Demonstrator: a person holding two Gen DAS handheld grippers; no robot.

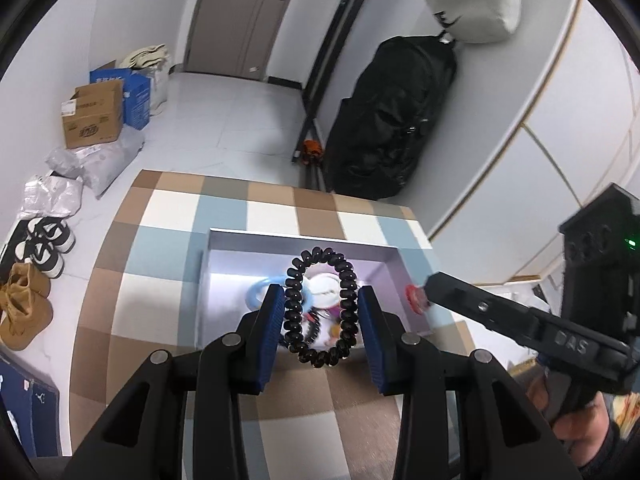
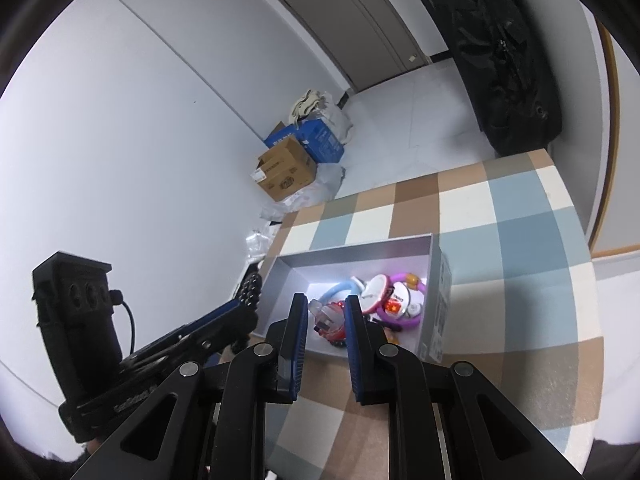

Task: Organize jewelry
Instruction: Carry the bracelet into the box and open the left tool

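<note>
My left gripper (image 1: pixel 321 304) is shut on a black beaded bracelet (image 1: pixel 320 306), holding it upright above the grey open box (image 1: pixel 296 240). The bracelet's beads also show in the right wrist view (image 2: pixel 250 286). My right gripper (image 2: pixel 326 306) is shut on a red and clear bracelet (image 2: pixel 330 318), over the box's near left part (image 2: pixel 280 276). That red piece also shows at the right gripper's tip in the left wrist view (image 1: pixel 414 298). Inside the box lie a light blue ring (image 2: pixel 338 290), a white round piece (image 2: pixel 376 288) and a purple ring (image 2: pixel 404 322).
The box stands on a checked blue, brown and white tablecloth (image 1: pixel 160 280). On the floor to the left are cardboard boxes (image 1: pixel 94 116), plastic bags and shoes (image 1: pixel 44 244). A black bag (image 1: pixel 396 120) leans on the wall beyond the table. A door (image 1: pixel 244 12) is behind.
</note>
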